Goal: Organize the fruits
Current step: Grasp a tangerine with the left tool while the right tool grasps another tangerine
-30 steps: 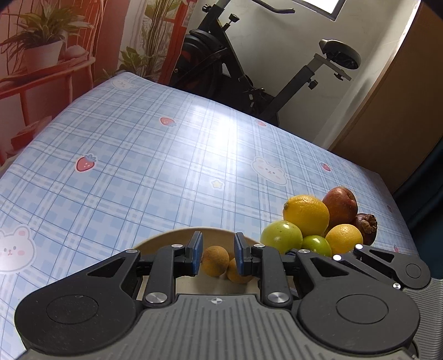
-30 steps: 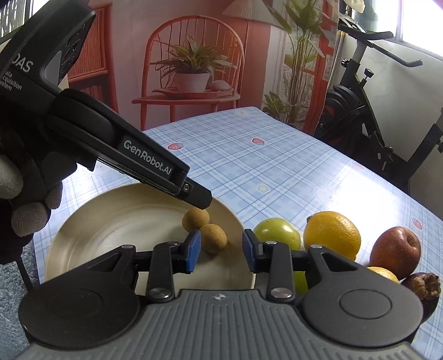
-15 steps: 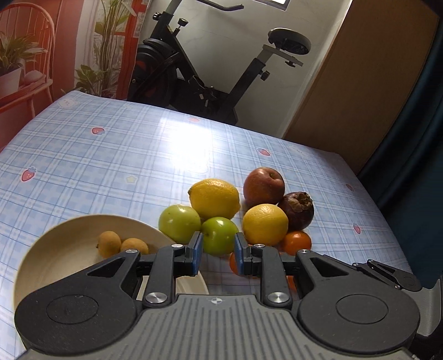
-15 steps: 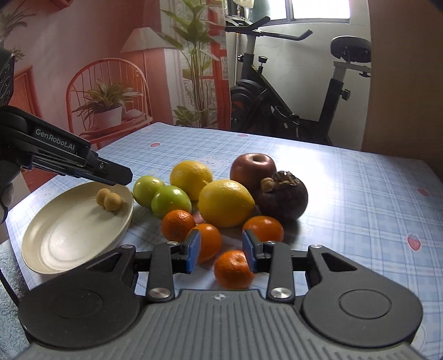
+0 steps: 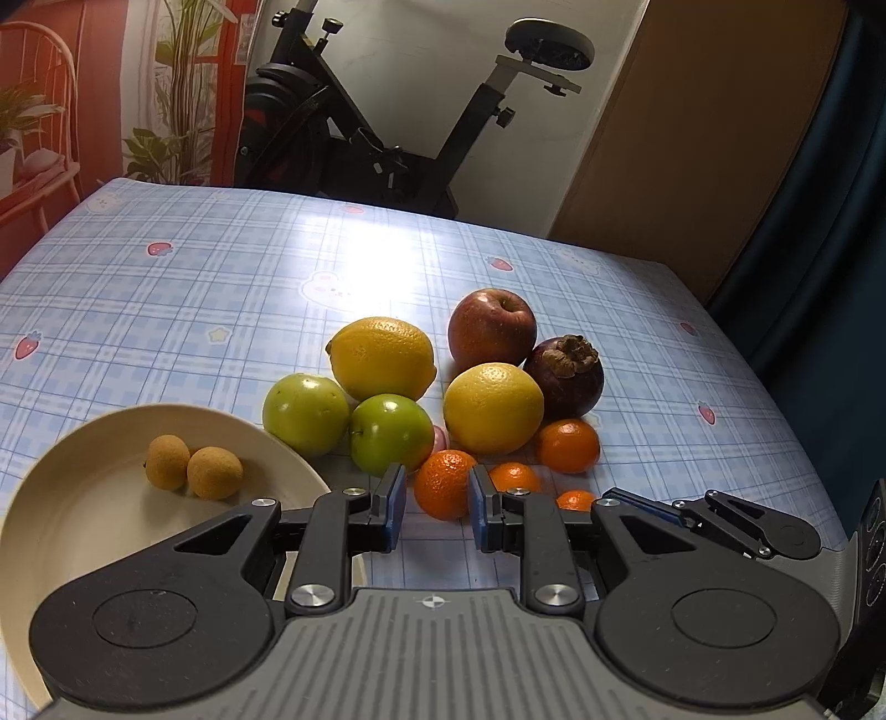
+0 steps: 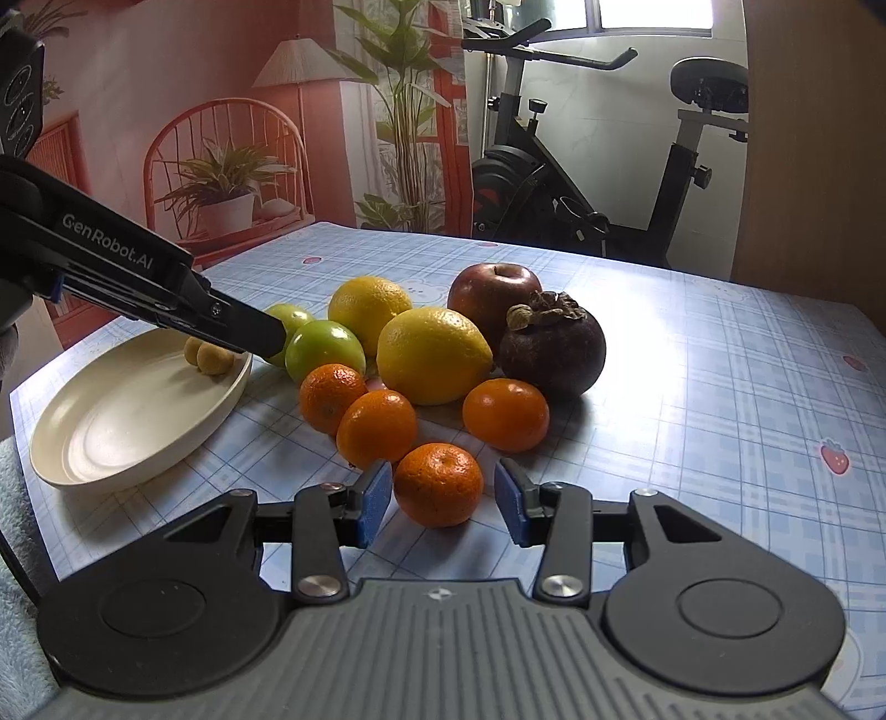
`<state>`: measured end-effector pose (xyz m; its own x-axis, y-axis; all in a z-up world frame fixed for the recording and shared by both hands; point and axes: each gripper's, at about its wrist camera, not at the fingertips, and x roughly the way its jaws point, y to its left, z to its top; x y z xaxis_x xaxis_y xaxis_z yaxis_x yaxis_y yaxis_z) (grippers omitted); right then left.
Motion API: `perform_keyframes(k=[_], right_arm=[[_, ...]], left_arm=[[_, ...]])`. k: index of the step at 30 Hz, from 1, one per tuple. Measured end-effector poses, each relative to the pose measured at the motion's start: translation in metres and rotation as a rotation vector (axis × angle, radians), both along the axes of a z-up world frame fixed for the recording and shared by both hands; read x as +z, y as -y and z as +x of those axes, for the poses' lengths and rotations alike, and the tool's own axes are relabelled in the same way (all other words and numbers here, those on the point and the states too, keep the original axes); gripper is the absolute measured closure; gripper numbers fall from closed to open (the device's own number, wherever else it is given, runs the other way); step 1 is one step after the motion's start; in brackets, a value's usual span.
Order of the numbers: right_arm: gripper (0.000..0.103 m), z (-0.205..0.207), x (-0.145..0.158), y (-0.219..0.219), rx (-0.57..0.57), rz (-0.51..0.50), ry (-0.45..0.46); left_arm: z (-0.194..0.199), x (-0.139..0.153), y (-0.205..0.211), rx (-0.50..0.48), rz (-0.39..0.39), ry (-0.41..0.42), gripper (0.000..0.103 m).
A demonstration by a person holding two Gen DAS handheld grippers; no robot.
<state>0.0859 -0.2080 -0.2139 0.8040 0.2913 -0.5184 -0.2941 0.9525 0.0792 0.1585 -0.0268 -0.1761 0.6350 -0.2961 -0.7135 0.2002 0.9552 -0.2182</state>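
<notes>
Daylight from the window throws strong white glare across the table; fruit shadows stay soft, focus sharp, fisheye bending the edges.

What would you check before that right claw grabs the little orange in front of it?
1. Right gripper open around the nearest tangerine: ok, its jaws have just been opening, pads not yet touching.
2. Tangerine centred between the pads: ok.
3. Neighbouring tangerine clear of the left pad: cannot tell, it sits very close.
4. Left gripper out of the way: ok, shut, empty, over by the plate.
5. Room on the plate: ok, only two small brown fruits at its far edge.
</notes>
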Motion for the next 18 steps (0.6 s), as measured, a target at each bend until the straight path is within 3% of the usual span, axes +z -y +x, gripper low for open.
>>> perform_keyframes(k=[9, 13, 18], right_arm=[[0.059, 0.011, -0.002, 0.006, 0.022, 0.025, -0.027], [0.064, 0.010, -0.002, 0.005, 0.032, 0.027, -0.020], [0.064, 0.009, -0.002, 0.013, -0.010, 0.070, -0.008]], left_arm=[[0.005, -0.005, 0.009, -0.027, 0.038, 0.000, 0.078], [0.010, -0.012, 0.016, -0.037, 0.044, -0.022, 0.077], [0.017, -0.015, 0.017, -0.017, 0.034, -0.032, 0.077]])
